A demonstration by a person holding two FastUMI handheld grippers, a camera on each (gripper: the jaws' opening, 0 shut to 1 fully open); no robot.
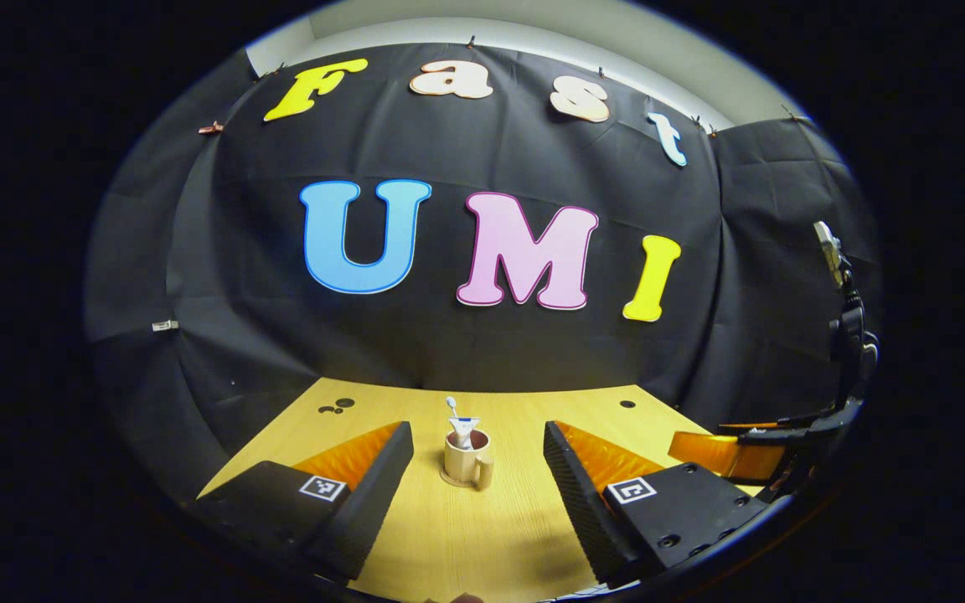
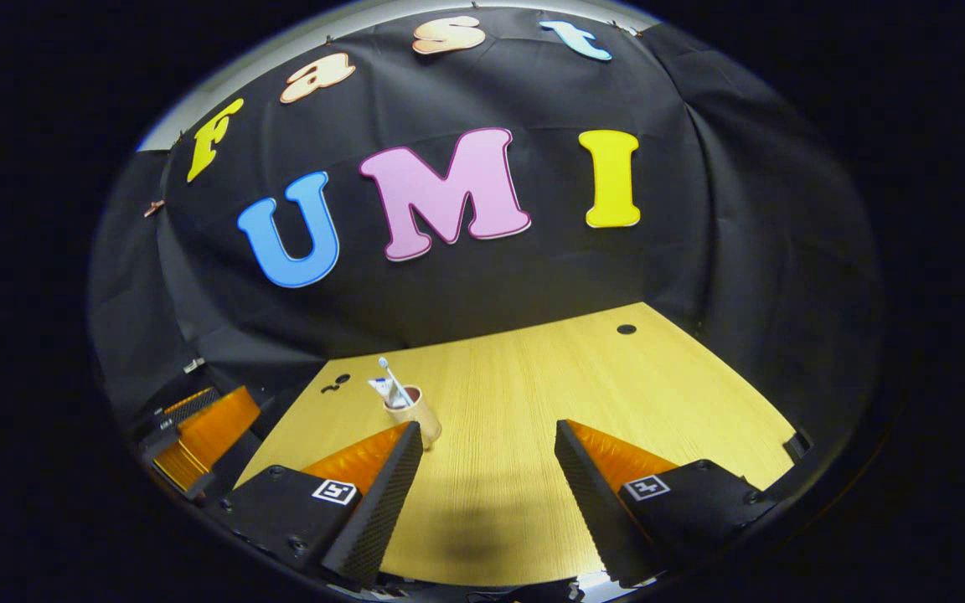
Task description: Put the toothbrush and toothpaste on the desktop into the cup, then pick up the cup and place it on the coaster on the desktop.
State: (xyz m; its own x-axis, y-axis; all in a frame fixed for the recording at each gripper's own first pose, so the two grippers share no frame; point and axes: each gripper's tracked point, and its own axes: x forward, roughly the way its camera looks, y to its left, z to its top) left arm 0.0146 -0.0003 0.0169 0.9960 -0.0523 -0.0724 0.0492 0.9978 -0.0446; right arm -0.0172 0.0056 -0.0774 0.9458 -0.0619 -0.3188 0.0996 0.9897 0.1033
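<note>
1. The toothbrush (image 1: pixel 451 408) and the toothpaste (image 1: pixel 463 430) both stand inside the cup (image 1: pixel 466 461), their tops poking above the rim, so the first half of the task looks done

2. In the left gripper view the cup sits upright on a thin round disc, which I take to be the coaster (image 1: pixel 452 481); its edge shows around the cup's base. If that is right, the placing step is finished too

3. The cup rests near the middle of the tabletop (image 1: pixel 466 536), with its handle turned toward the camera and slightly right

4. The left hand-held gripper (image 1: pixel 478 469) has its fingers spread wide, holding nothing; the cup lies farther off between them, well apart from both

5. The right hand-held gripper (image 2: pixel 489 481) is likewise spread and empty. In the right gripper view the cup (image 2: pixel 415 412) stands beyond its left finger, not touching it as far as I can judge

6. My judgement: nothing is left but to draw both tools away; the only doubt is whether the cup sits centred on the coaster, too small to tell
</note>
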